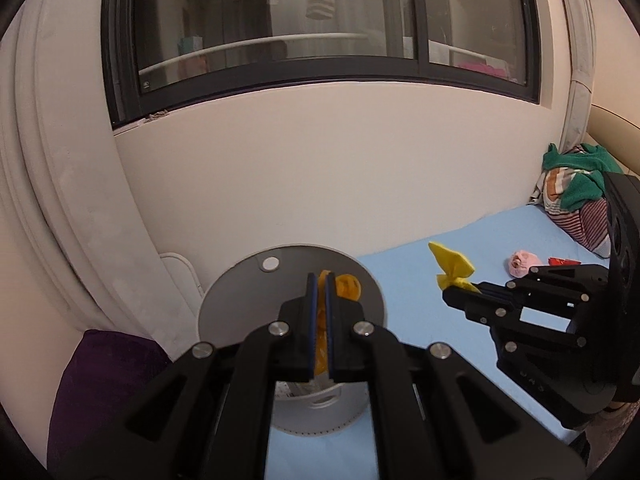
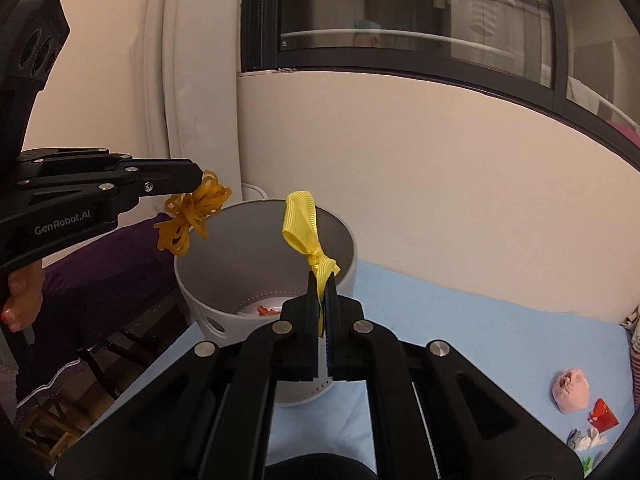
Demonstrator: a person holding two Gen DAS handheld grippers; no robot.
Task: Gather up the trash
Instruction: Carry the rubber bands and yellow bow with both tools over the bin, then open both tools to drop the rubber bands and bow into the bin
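Your left gripper (image 2: 194, 182) clamps orange ribbon (image 2: 192, 212), right gripper (image 2: 322, 280) clamps yellow ribbon (image 2: 304, 224), neither binned; bin (image 2: 348, 248) holds wrappers; pink wad (image 2: 570, 394) remains.

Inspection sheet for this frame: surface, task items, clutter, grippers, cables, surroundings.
Surface: light blue sheet.
Task items: white bin with a red wrapper inside; orange ribbon bow; yellow ribbon; pink wad, red scrap and small bits lying on the sheet.
Clutter: clothes pile; purple cushion.
Grippers: left gripper shut on the orange ribbon bow at the bin's rim; right gripper shut on the yellow ribbon.
Cables: nothing seen.
Surroundings: cream wall, dark-framed window.
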